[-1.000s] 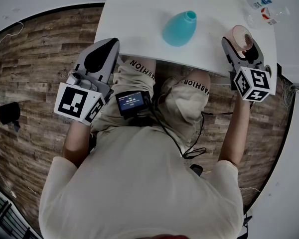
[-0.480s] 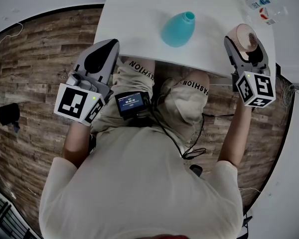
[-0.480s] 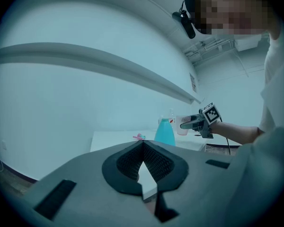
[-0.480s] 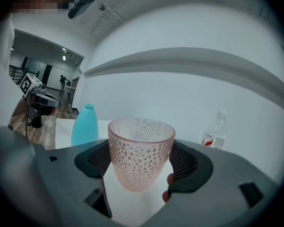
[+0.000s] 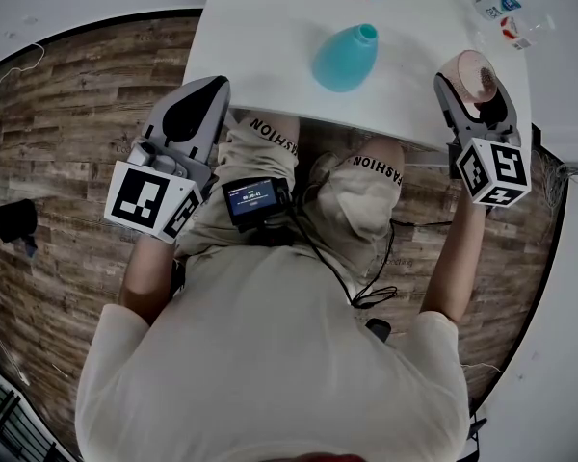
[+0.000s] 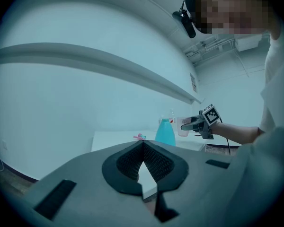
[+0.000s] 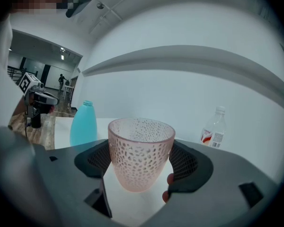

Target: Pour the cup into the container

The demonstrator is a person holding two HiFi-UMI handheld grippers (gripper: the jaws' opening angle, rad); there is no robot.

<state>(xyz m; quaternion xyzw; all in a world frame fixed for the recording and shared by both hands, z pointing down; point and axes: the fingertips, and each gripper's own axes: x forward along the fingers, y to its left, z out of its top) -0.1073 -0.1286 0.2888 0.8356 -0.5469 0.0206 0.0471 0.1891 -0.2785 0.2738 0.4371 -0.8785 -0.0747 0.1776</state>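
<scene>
Pink cup (image 7: 141, 152) nearest: grip status? (observer)

Right gripper (image 7: 142, 161) pinches it at mid-wall, one ribbed dark pad on either side. Cup upright, rim level. Translucent, pitted all over, tapering to a rounded base. The wall looks thin, so I judge the squeeze should be firm, not crushing. Contents: cannot tell. (me)

Left gripper (image 6: 143, 148)? (observer)

Jaws pressed together, nothing between them. It hangs off the near edge of the table (image 5: 270, 37), over my lap, idle. (me)

Target? (observer)

Container (image 5: 347, 58): teal, matte, bottle-shaped, with a broad body and a narrow open neck. It stands on the smooth white tabletop, to the cup's left and well apart. Plan: carry the cup across level, set its lip just over the neck, then tilt slowly. The neck is far narrower than the cup's rim, so a quick tip would likely spill. The container looks light and a bump might slide it. Farthest, at the right: clear bottle (image 7: 215, 126), red label, not involved. (me)
</scene>
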